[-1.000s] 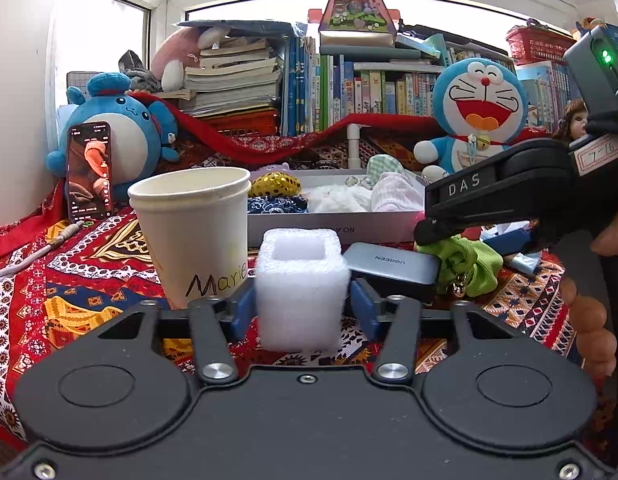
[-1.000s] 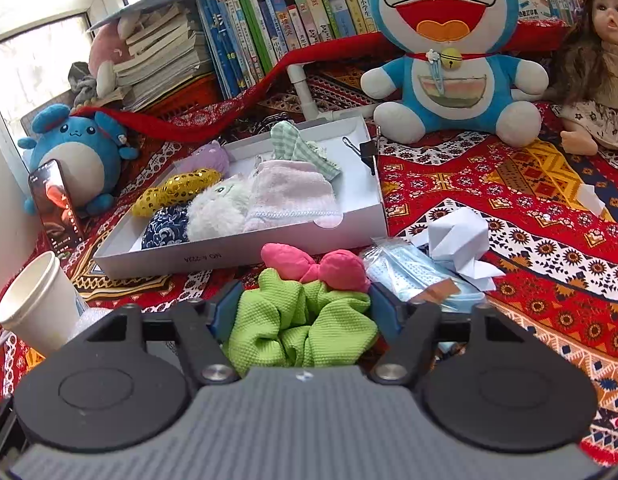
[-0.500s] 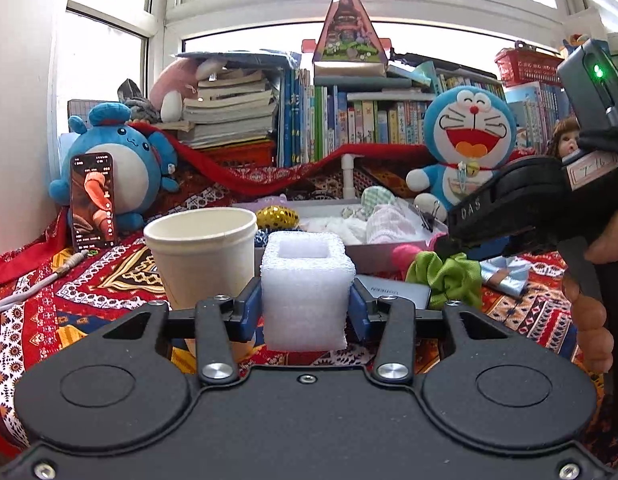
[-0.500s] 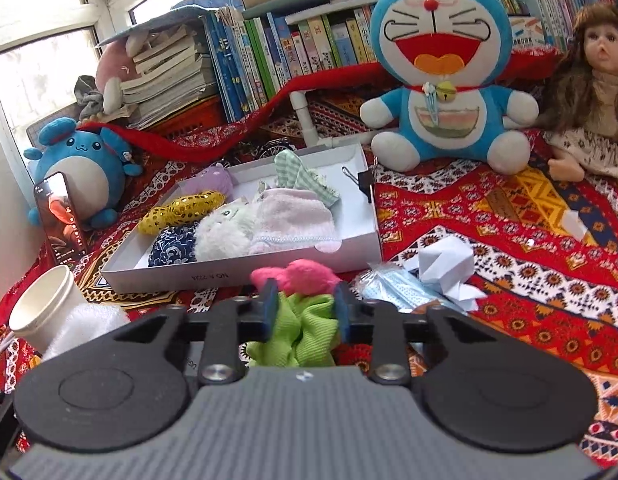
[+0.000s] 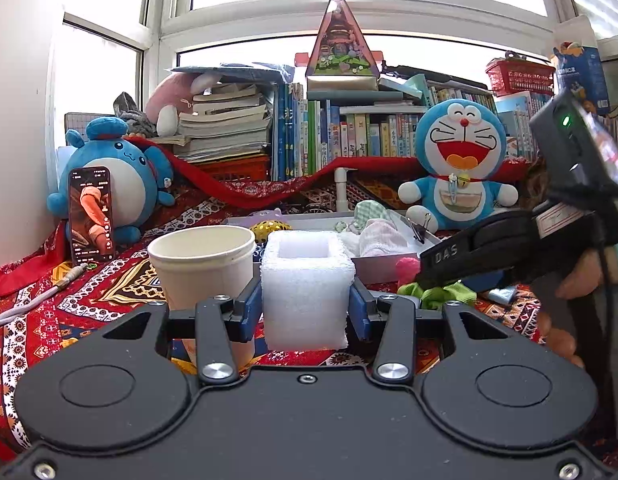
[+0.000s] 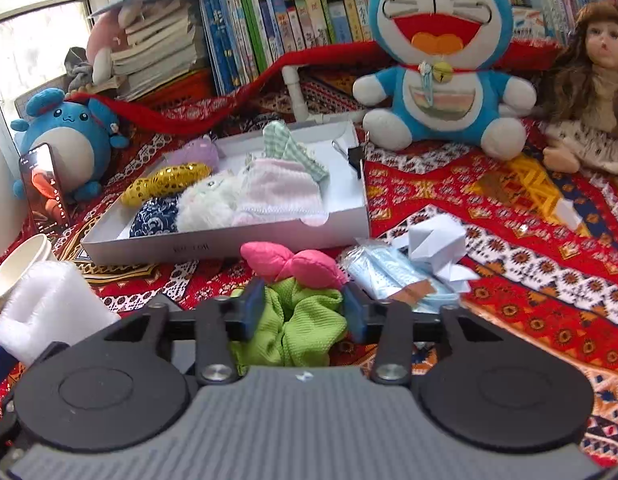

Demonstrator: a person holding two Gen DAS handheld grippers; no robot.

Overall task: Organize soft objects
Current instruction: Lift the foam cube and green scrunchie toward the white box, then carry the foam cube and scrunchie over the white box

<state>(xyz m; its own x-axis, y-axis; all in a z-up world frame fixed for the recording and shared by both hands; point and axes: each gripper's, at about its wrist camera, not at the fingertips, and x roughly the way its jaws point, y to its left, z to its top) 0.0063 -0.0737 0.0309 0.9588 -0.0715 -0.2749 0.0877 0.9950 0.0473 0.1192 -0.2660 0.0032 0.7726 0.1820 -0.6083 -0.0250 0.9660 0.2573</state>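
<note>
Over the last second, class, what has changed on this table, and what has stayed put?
The right gripper squeezed the green scrunchie half a second ago; its jaws are now opening again, with the scrunchie between them. The left gripper keeps its hold on the white foam block, lifted slightly. The paper cup, the tray and the toys have not moved.

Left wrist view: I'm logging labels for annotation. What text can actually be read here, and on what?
"DAS": right gripper, on its black finger arm.
Book spines: too small to read.
Phone screen: text too small.
Print on the white tray: blurred.
</note>
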